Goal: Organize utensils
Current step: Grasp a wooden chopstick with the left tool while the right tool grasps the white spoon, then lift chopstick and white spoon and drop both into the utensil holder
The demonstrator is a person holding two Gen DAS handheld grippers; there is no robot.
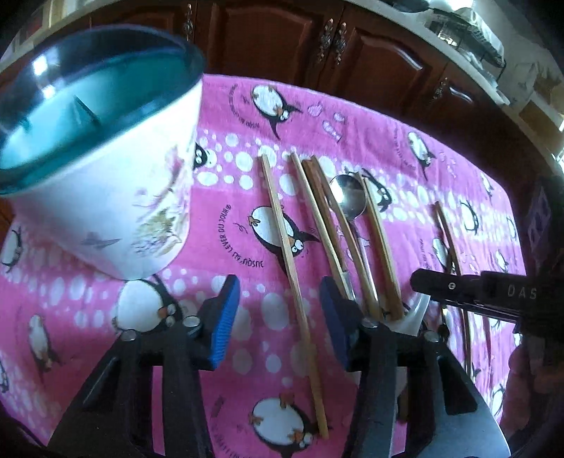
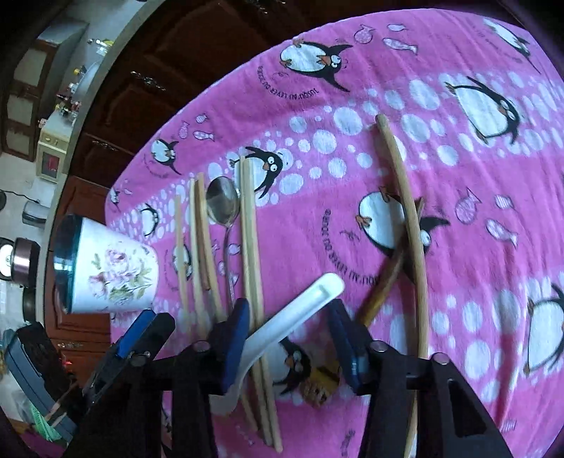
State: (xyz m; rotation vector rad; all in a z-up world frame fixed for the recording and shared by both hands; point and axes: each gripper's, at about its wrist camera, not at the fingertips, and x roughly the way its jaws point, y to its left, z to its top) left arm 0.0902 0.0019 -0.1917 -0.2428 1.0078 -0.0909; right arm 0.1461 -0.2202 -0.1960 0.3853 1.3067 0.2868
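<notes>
A white floral cup with a teal inside (image 1: 105, 183) stands on the pink penguin cloth (image 1: 229, 116) at the left; it also shows in the right wrist view (image 2: 112, 271). Several wooden chopsticks (image 1: 292, 253) and a metal spoon (image 1: 347, 197) lie side by side on the cloth. My left gripper (image 1: 278, 317) is open, its blue pads either side of one chopstick. My right gripper (image 2: 287, 338) is open over a white ceramic spoon (image 2: 299, 310) and a chopstick pair (image 2: 252, 246). Two darker sticks (image 2: 409, 218) lie crossed to its right.
Dark wooden cabinets (image 1: 282, 38) run behind the table. A counter with a dish rack (image 1: 469, 31) is at the back right. The right gripper's body (image 1: 493, 292) enters the left wrist view from the right. The left gripper's finger (image 2: 137, 334) shows at the right wrist view's lower left.
</notes>
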